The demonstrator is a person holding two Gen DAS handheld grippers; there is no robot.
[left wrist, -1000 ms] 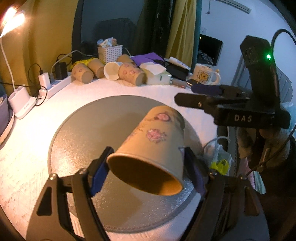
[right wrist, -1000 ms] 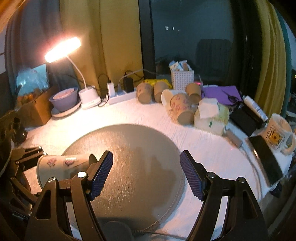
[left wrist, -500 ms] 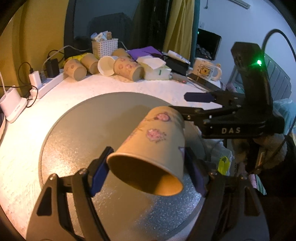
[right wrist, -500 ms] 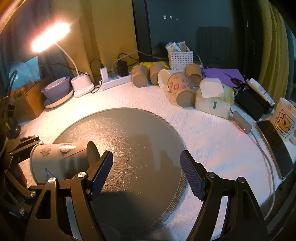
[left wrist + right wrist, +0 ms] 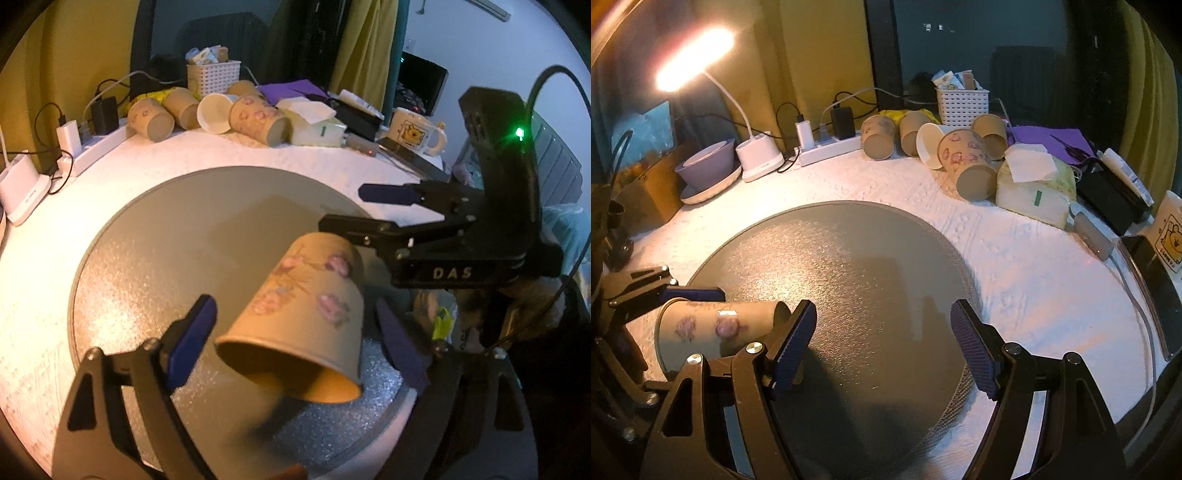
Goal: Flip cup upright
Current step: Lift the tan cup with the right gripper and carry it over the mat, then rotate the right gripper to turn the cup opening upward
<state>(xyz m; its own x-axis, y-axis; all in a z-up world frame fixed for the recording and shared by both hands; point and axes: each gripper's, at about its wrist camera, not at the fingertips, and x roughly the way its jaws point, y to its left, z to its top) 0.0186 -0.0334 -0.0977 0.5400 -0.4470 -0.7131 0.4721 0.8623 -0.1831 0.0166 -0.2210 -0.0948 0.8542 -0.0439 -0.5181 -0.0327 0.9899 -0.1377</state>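
Observation:
A tan paper cup with pink flower prints (image 5: 306, 317) lies on its side between the fingers of my left gripper (image 5: 295, 328), its open mouth toward the camera, over the round grey mat (image 5: 184, 229). The jaws stand a little apart from the cup's sides, so the gripper is open. In the right wrist view the cup (image 5: 716, 328) is at the left, with its base pointing right. My right gripper (image 5: 882, 343) is open and empty above the mat (image 5: 871, 266). It also shows in the left wrist view (image 5: 369, 210), just beyond the cup's base.
Several paper cups (image 5: 964, 166) lie at the back by a white basket (image 5: 962, 107). A power strip (image 5: 827, 149), a lit lamp (image 5: 694, 74), a purple bowl (image 5: 705, 166), a tissue pack (image 5: 1034, 188), a mug (image 5: 413, 133) and a phone (image 5: 1152, 273) ring the mat.
My left gripper's jaws have opened away from the cup, which has dropped slightly and tilted. The right gripper has moved in close to the cup's base.

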